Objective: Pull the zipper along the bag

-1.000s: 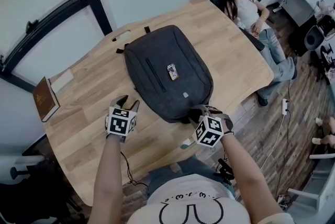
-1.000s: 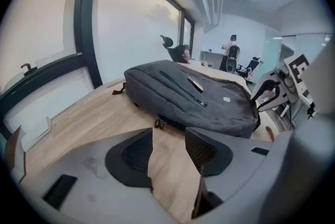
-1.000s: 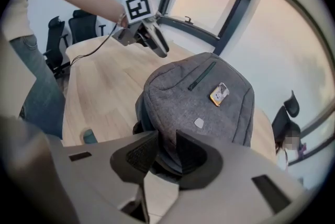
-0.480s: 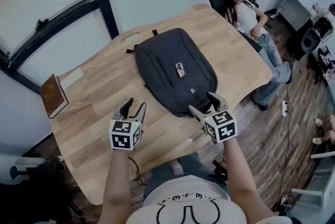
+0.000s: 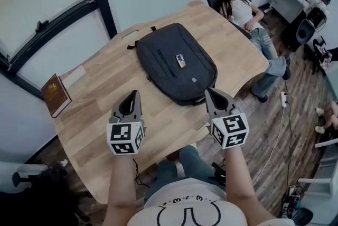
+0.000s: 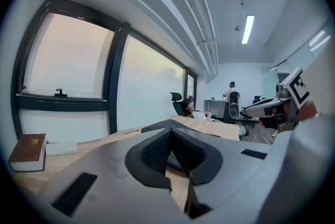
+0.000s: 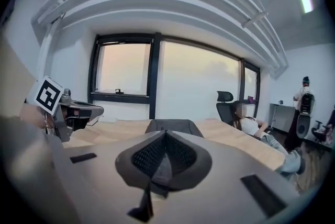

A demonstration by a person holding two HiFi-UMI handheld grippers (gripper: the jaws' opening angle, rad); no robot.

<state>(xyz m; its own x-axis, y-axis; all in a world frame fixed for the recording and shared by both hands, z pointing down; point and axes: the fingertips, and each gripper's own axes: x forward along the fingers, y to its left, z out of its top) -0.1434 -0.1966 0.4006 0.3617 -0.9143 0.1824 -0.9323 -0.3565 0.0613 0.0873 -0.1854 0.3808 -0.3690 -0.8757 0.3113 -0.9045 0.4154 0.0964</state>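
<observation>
A book (image 5: 55, 95) lies at the left edge of the worktop (image 5: 100, 93). The left gripper (image 5: 134, 94), lower centre-left, has just clenched its fingers on nothing. The bag (image 5: 177, 64) lies flat at centre, beyond both grippers. The right gripper (image 5: 209, 92) has likewise just clenched, empty.

The right gripper (image 7: 166, 136) fills the lower centre of the frame. Its jaws have just been closing and now meet tip to tip with nothing between them. Just beyond the tips, a dark bag (image 7: 172, 125) lies on the pale wooden worktop (image 7: 230, 136). At the left edge is the left gripper (image 7: 97, 109) with its marker cube. At right, a person (image 7: 251, 124) sits in an office chair (image 7: 225, 100) before a wide window (image 7: 157, 74).
</observation>
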